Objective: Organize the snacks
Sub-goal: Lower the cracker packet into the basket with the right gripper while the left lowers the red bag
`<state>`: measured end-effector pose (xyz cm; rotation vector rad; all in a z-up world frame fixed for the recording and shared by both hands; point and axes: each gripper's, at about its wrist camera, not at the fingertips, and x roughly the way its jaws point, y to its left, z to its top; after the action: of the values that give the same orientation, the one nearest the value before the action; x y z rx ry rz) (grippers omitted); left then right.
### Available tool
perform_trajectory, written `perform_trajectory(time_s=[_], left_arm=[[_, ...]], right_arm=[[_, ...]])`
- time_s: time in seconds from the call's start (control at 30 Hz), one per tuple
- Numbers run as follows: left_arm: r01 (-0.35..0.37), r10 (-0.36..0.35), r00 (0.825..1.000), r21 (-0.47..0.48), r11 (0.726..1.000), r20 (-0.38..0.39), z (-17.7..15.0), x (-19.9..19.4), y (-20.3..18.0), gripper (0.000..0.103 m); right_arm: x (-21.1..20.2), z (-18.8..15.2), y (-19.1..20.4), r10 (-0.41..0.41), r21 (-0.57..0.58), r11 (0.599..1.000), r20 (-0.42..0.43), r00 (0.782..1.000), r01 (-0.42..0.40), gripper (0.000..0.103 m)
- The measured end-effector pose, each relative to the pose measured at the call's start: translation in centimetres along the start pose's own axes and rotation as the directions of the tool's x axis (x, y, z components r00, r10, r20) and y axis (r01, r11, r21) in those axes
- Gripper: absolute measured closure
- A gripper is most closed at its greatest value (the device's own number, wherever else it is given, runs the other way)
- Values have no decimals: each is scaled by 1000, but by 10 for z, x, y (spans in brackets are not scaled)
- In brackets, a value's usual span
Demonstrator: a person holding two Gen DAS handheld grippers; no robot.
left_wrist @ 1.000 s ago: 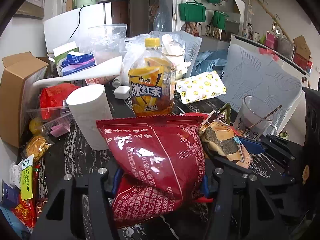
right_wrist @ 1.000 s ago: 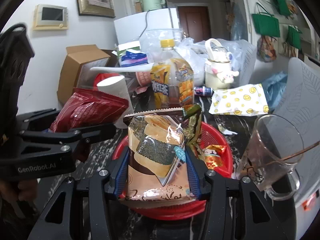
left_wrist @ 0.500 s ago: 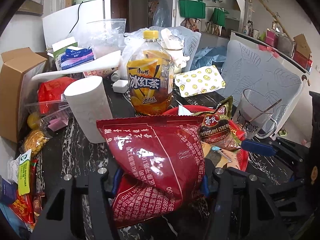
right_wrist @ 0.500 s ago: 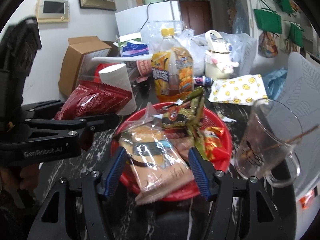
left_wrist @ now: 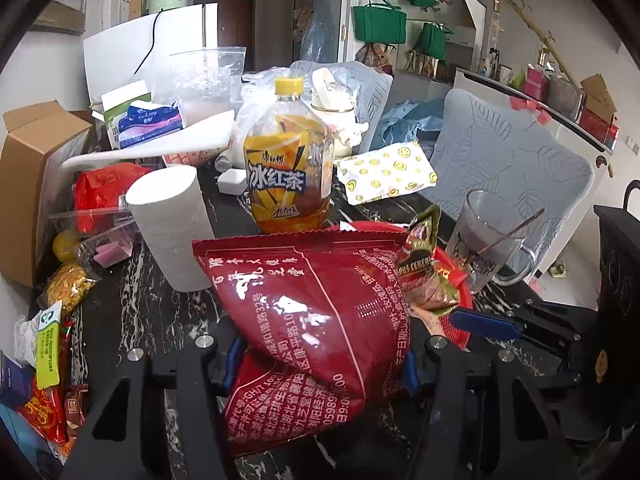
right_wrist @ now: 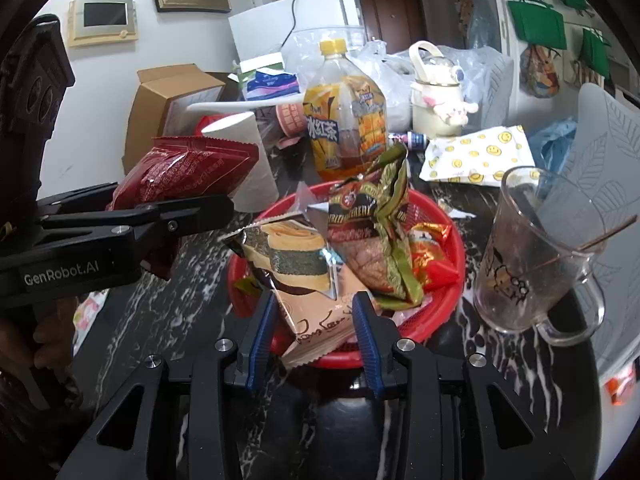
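A red plastic basket (right_wrist: 450, 240) holds several snack packets, among them a green-brown cereal packet (right_wrist: 372, 220). A tan seaweed-roll packet (right_wrist: 296, 264) leans in the basket's near side. My right gripper (right_wrist: 312, 320) is closing its jaws on the packet's near end, and the blue pads (right_wrist: 262, 320) touch both of its sides. My left gripper (left_wrist: 320, 360) is shut on a big dark red snack bag (left_wrist: 312, 300), held above the table just left of the basket (left_wrist: 464, 300). In the right wrist view that bag (right_wrist: 188, 168) sticks up from the left gripper's fingers (right_wrist: 192, 216).
A glass mug (right_wrist: 528, 252) with a stick in it stands right of the basket. Behind the basket are an iced-tea bottle (right_wrist: 344, 128), a white paper roll (left_wrist: 168, 220) and a smiley-print packet (right_wrist: 480, 152). A cardboard box (left_wrist: 32, 184) and loose snacks crowd the left edge.
My right gripper lowered the seaweed packet into the basket and opened. Its jaws have since narrowed around the packet's near end. The left gripper kept still with the red bag.
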<state>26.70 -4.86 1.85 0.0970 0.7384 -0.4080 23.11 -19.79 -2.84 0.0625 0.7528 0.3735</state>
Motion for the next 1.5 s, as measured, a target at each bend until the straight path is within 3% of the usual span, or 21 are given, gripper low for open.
perform_trajectory(time_s=[0.3, 0.4, 0.47, 0.8, 0.97, 1.1, 1.3, 1.5], left_arm=[[41, -41, 999, 10, 999, -2, 16, 3, -19, 46], [51, -51, 999, 24, 998, -16, 20, 11, -28, 46], [54, -54, 998, 20, 998, -26, 22, 16, -33, 46], [15, -15, 993, 0, 1000, -113, 15, 56, -37, 46], [0, 0, 993, -2, 1000, -116, 12, 62, -34, 44], [8, -10, 990, -14, 1000, -138, 11, 69, -31, 39], [-13, 7, 988, -37, 999, -151, 10, 77, -26, 19], [-23, 18, 987, -34, 999, -159, 11, 80, -25, 14]], right_arm=[[-18, 15, -13, -36, 7, 999, 22, 999, 36, 63], [-21, 18, -16, -45, -2, 999, 26, 999, 45, 53], [-21, 19, -17, -56, -5, 998, 21, 998, 56, 52], [-13, 16, -25, -82, -18, 996, 1, 997, 82, 50], [-7, 15, -28, -82, -15, 997, -16, 997, 81, 50], [-4, 15, -30, -77, -8, 997, -21, 997, 77, 50], [-3, 16, -33, -93, -2, 996, -27, 995, 93, 50], [-4, 15, -34, -99, 2, 995, -29, 995, 99, 50]])
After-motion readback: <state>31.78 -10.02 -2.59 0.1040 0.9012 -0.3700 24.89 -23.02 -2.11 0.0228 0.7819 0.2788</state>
